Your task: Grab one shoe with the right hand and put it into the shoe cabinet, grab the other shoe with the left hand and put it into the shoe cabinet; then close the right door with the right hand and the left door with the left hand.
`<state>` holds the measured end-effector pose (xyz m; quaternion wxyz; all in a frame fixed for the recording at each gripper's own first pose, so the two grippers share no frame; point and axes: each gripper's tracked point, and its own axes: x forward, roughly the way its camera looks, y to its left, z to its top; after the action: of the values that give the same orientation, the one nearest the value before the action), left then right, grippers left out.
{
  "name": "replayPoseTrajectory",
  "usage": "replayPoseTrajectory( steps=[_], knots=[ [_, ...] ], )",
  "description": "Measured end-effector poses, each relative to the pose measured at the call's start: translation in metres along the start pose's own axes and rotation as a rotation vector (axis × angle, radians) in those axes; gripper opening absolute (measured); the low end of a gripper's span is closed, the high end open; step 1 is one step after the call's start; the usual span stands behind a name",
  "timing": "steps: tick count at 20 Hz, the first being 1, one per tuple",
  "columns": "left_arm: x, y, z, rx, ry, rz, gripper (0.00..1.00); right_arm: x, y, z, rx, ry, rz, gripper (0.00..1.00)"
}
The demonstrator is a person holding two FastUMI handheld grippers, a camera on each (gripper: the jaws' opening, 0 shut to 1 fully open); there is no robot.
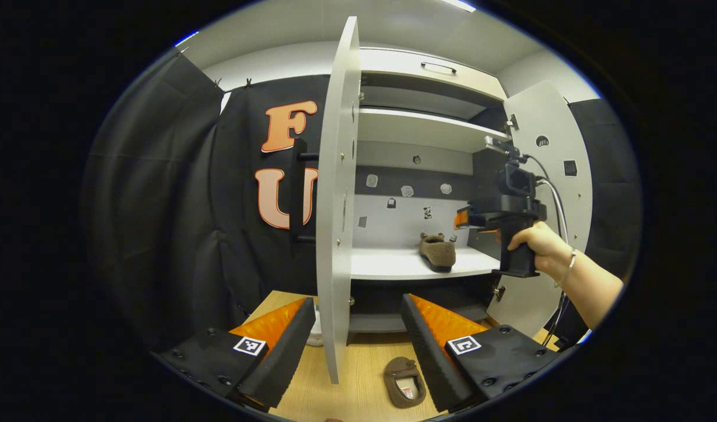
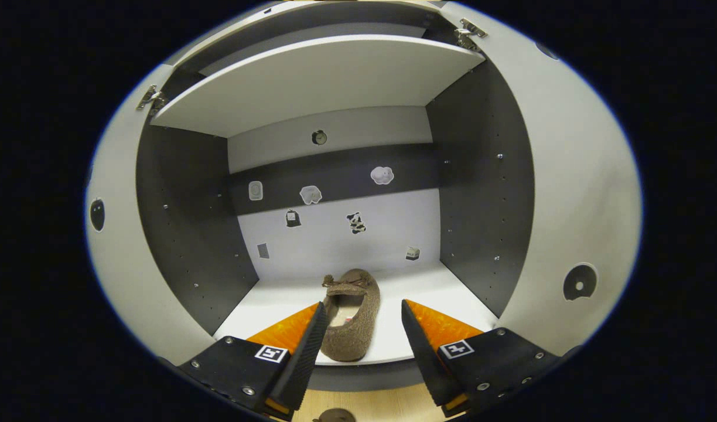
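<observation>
One brown shoe (image 2: 351, 316) lies on the cabinet shelf (image 2: 429, 293), just ahead of the right gripper (image 2: 358, 346), whose jaws stand apart. The other shoe (image 1: 404, 382) lies on the wooden surface (image 1: 358, 369) by the left gripper (image 1: 352, 346), its jaws apart around the left door (image 1: 337, 193).

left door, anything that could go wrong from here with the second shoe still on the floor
1. The left door stands edge-on between the left gripper fingers, so reaching for the shoe on the floor could knock it.
2. The shoe on the shelf lies near the shelf's front edge with the open right gripper around it; pulling back carelessly might drag it off.
3. The right door is wide open beside the person's hand and could get bumped.
</observation>
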<state>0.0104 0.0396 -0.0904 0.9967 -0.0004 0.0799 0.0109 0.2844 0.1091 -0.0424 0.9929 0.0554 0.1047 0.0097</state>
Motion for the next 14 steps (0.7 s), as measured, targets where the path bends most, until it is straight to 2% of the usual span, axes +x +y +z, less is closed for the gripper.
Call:
replayPoseTrajectory(
  steps=[4, 7, 11, 14],
  knots=[
    [-0.005, -0.02, -0.02, -0.02, 0.04, -0.028, 0.96, -0.057, -0.012, 0.005, -0.028, -0.074, 0.0, 0.92],
    [-0.006, -0.047, -0.036, -0.037, 0.067, -0.074, 0.96, -0.095, -0.03, 0.012, -0.07, -0.135, -0.027, 0.92],
    [-0.004, -0.084, -0.074, -0.044, 0.126, -0.131, 0.96, -0.139, -0.047, 0.009, -0.077, -0.148, -0.028, 0.92],
    [0.007, -0.106, -0.11, -0.008, 0.169, -0.148, 0.97, -0.166, -0.063, 0.005, -0.089, -0.153, -0.034, 0.92]
  ],
)
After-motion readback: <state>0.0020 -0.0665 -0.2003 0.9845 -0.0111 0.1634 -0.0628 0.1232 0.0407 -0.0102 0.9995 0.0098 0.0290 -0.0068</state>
